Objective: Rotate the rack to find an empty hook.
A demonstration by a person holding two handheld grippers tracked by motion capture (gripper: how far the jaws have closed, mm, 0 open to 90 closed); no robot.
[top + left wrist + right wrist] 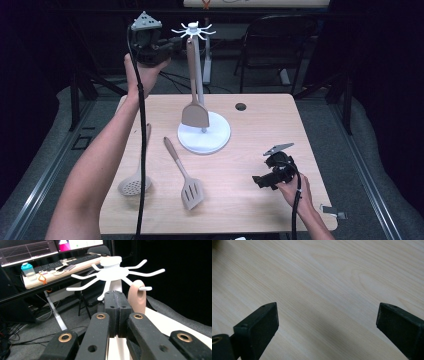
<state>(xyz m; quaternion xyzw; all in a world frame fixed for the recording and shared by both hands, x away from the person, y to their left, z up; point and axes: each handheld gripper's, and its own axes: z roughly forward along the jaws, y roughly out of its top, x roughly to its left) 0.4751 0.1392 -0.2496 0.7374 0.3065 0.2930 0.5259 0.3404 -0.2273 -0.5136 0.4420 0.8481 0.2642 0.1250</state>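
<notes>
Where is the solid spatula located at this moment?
In the high view, the solid spatula hangs from a hook of the white rack at the table's middle, beside the raised left gripper.

Behind the worktop a black folding chair stands on the grey floor. Farther off, a desk carries monitors, a keyboard and a blue-lidded bottle, with cables below.
</notes>
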